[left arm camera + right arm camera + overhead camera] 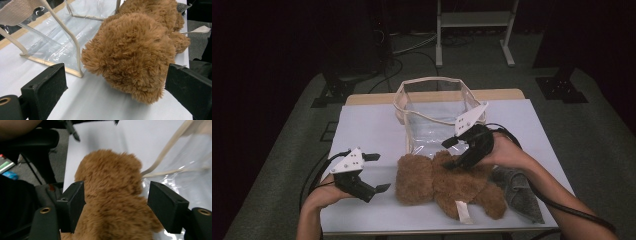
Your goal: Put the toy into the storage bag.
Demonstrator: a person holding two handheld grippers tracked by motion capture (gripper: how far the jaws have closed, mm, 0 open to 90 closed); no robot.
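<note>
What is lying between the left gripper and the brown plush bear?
Nothing: the high view shows bare white table between the left gripper and the brown plush bear.

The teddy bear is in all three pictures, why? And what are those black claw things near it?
They are grippers, claws a person squeezes by hand. One picture looks down from above; the other two come from little cameras riding on each claw. On the white table lie a brown teddy bear, a clear plastic bag standing open, and a grey cloth. The left gripper waits open beside the bear. The right gripper is open over the bear's body, not squeezing it. Nothing is held.
</note>
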